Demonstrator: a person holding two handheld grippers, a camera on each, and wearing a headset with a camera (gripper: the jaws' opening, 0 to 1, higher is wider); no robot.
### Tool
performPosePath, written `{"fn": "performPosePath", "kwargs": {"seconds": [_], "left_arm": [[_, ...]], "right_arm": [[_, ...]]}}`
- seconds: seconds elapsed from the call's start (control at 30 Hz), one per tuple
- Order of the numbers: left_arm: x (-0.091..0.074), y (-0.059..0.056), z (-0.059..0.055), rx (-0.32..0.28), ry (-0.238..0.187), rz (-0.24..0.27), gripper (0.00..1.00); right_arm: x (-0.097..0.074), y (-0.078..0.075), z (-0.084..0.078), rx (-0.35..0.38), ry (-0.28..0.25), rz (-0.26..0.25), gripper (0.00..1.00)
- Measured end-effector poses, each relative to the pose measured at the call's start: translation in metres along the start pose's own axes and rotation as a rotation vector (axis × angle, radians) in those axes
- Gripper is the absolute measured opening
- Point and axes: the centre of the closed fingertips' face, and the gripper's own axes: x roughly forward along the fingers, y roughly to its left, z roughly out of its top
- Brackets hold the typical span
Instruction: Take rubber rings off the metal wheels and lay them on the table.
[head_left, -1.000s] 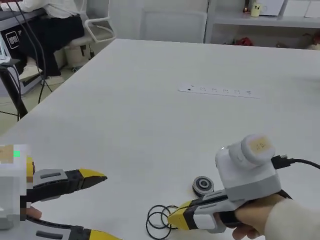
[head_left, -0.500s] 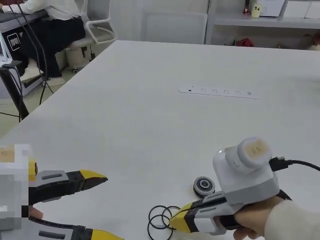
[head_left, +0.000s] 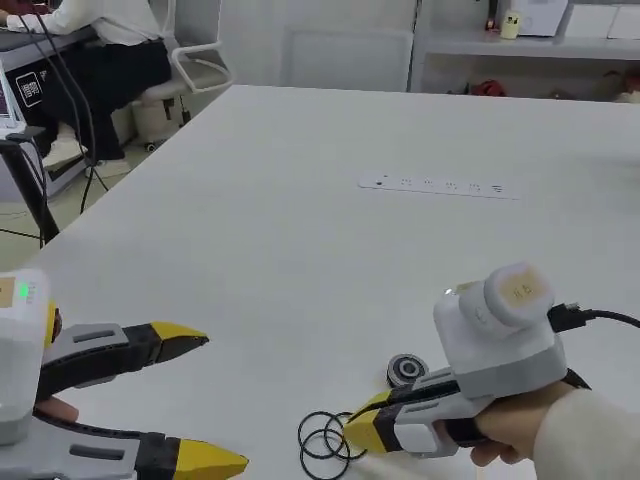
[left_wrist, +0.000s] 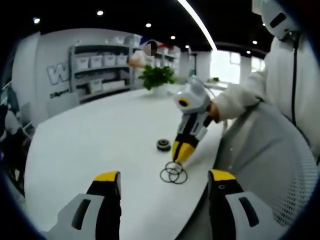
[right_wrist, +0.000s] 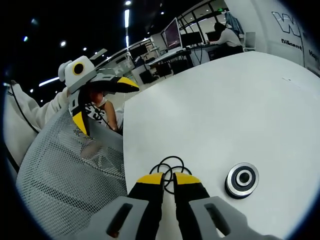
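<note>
Three black rubber rings (head_left: 325, 440) lie overlapping near the table's front edge, also seen as rings (right_wrist: 170, 167) and rings (left_wrist: 173, 174). My right gripper (head_left: 352, 432) has its yellow tips down at the rings' right side. Its jaws are nearly together, with one ring running between the tips (right_wrist: 168, 180). A small metal wheel (head_left: 407, 370) lies flat just right of the rings, seen as the wheel (right_wrist: 242, 180) and the wheel (left_wrist: 163, 144). My left gripper (head_left: 205, 400) hovers open to the left of the rings, holding nothing (left_wrist: 164, 176).
A white power strip (head_left: 440, 185) lies mid-table, far behind the work. The white table (head_left: 280, 230) has its front edge close to the rings. A grey mesh chair (right_wrist: 70, 165) stands beside that edge. A person (head_left: 100, 40) sits at a desk at far left.
The right gripper stays at the rings, its body tipped up slightly. The left gripper has shifted a little, its jaws still wide apart. Rings and wheel have not moved.
</note>
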Motion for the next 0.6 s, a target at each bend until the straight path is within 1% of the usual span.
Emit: {"fn": "performPosePath", "kwargs": {"seconds": [0.03,0.07,0.13,0.17,0.23,0.3,0.37,0.53,0.6], "left_arm": [[-0.001,0.000,0.002,0.003,-0.001,0.001,0.72],[-0.001,0.000,0.003,0.006,0.011,0.007,0.72],[-0.003,0.004,0.001,0.021,0.054,0.034,0.72],[-0.004,0.004,0.001,0.034,0.065,0.039,0.73],[-0.006,0.003,0.005,0.052,0.072,0.041,0.73],[-0.009,0.003,0.011,0.061,0.071,0.040,0.73],[-0.012,0.002,0.021,0.080,0.059,0.039,0.73],[-0.017,0.008,0.048,0.130,0.028,0.052,0.72],[-0.017,0.010,0.056,0.139,0.025,0.051,0.72]], "right_arm": [[-0.002,-0.001,0.002,-0.004,-0.006,-0.006,0.06],[-0.003,-0.003,0.004,-0.007,-0.012,-0.012,0.06],[-0.008,-0.005,0.008,-0.012,-0.028,-0.026,0.06],[-0.011,-0.007,0.011,-0.010,-0.038,-0.032,0.06],[-0.014,-0.010,0.015,-0.008,-0.055,-0.043,0.06],[-0.021,-0.014,0.021,-0.006,-0.080,-0.061,0.06],[-0.025,-0.018,0.025,-0.003,-0.098,-0.074,0.06],[-0.037,-0.027,0.033,0.007,-0.139,-0.108,0.06],[-0.044,-0.034,0.037,0.017,-0.164,-0.130,0.06]]}}
